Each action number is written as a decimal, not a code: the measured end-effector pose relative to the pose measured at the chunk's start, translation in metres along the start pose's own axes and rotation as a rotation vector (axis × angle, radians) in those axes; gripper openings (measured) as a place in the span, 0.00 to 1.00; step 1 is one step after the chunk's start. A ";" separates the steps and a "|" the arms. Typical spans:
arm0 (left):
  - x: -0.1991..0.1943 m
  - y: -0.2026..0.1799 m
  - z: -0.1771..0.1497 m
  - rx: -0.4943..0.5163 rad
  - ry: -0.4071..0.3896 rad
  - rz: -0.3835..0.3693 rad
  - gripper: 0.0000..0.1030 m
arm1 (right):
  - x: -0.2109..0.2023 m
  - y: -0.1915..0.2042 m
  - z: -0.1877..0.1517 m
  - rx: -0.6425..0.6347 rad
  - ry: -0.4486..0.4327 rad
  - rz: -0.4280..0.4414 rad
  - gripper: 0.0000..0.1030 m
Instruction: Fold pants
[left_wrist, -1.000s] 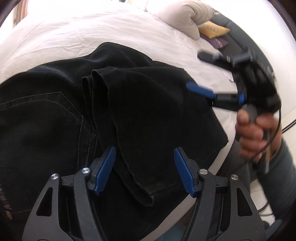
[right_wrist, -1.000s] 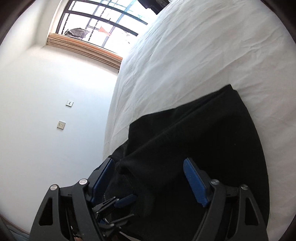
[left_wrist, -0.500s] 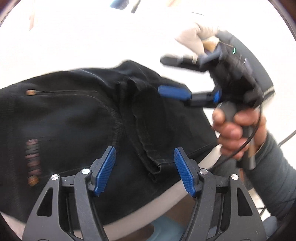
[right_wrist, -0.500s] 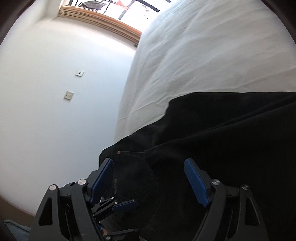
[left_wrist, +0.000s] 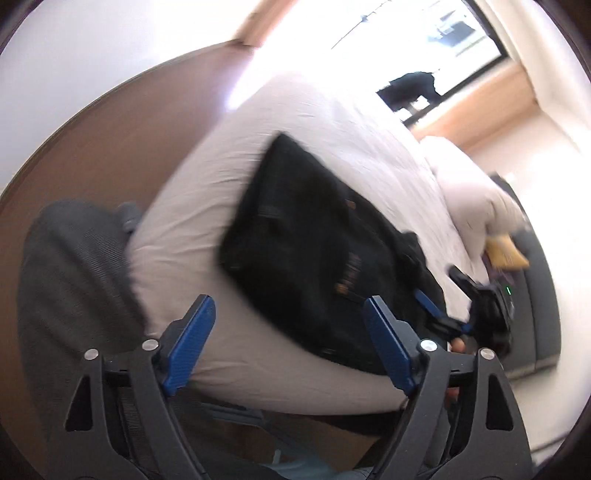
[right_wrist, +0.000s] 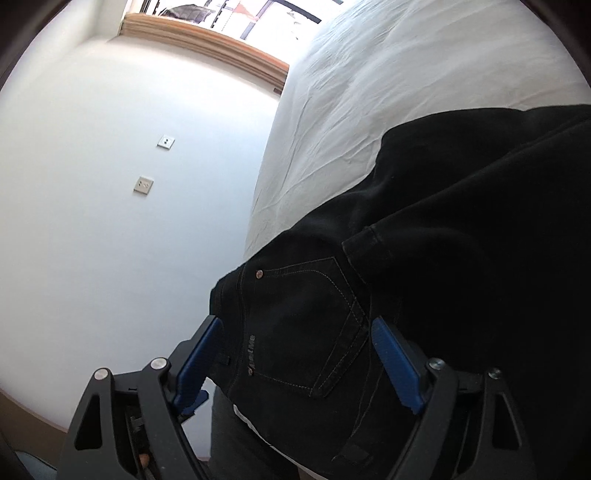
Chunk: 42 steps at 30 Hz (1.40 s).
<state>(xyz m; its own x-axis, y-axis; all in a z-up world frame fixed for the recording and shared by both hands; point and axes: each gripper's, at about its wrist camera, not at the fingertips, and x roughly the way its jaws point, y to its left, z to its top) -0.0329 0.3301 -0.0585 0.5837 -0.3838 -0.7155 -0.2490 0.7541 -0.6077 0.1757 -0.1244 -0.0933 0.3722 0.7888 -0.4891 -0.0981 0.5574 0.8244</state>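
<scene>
The black pants (left_wrist: 317, 254) lie folded on the white bed (left_wrist: 207, 206) near its front edge. In the right wrist view the pants (right_wrist: 461, 258) fill the lower right, back pocket (right_wrist: 314, 328) up. My left gripper (left_wrist: 286, 343) is open and empty, pulled back off the bed edge. My right gripper (right_wrist: 295, 362) is open, its fingers on either side of the back pocket, close over the cloth. The right gripper also shows in the left wrist view (left_wrist: 484, 314), held in a hand at the pants' right end.
A grey mesh chair (left_wrist: 70, 280) stands left of the bed corner. Pillows (left_wrist: 476, 199) and a yellow cushion (left_wrist: 506, 254) lie at the bed's far right. A white wall with sockets (right_wrist: 144, 184) and a window (right_wrist: 236, 22) lie beyond.
My left gripper has drawn back and swung left, away from the pants' hem, now off the bed edge. My right gripper has moved along the pants to the back pocket.
</scene>
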 end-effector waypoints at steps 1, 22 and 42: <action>0.001 0.012 0.004 -0.041 0.003 0.008 0.81 | 0.001 0.001 -0.003 0.013 -0.017 0.002 0.83; 0.064 0.077 0.026 -0.287 0.066 -0.180 0.30 | -0.013 0.002 0.003 -0.009 0.004 0.023 0.78; 0.016 -0.008 0.036 -0.010 -0.003 -0.188 0.15 | 0.046 -0.013 0.017 0.019 0.219 -0.090 0.75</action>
<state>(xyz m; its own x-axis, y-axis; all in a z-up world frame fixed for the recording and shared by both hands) 0.0062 0.3368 -0.0529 0.6232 -0.5160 -0.5877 -0.1426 0.6638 -0.7342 0.2102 -0.0997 -0.1219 0.1698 0.7745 -0.6094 -0.0552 0.6248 0.7788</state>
